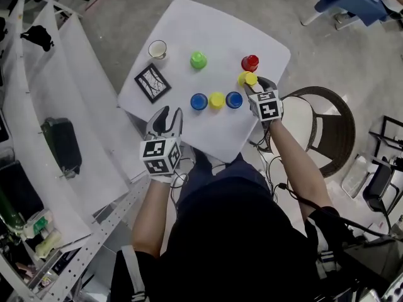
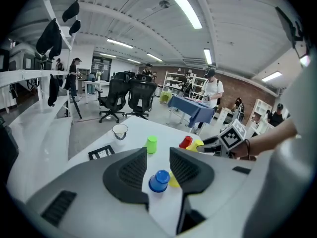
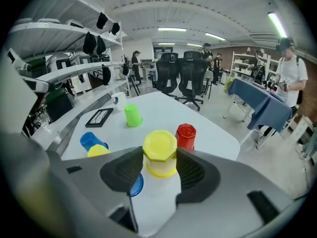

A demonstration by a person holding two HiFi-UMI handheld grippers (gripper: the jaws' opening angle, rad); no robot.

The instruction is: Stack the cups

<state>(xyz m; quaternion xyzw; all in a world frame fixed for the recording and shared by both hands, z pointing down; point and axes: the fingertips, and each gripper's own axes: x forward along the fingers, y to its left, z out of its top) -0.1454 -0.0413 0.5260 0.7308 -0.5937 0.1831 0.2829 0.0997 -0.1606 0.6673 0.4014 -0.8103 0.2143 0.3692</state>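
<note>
Several upturned plastic cups stand on the white table (image 1: 189,24): green (image 1: 198,60), red (image 1: 250,62), and a row of blue (image 1: 199,101), yellow (image 1: 216,100) and blue (image 1: 234,99). My right gripper (image 1: 254,84) is shut on another yellow cup (image 3: 159,145) beside the red one (image 3: 186,135), with both pads against its sides. My left gripper (image 1: 169,113) hovers open at the table's near edge, with nothing between its fingers. The left blue cup (image 2: 159,180) shows through its gap (image 2: 158,151), farther off.
A clear glass (image 1: 157,49) and a black patterned card (image 1: 152,82) sit at the table's left side. A wicker chair (image 1: 327,124) stands right of the table, and white shelving (image 1: 69,106) runs along the left.
</note>
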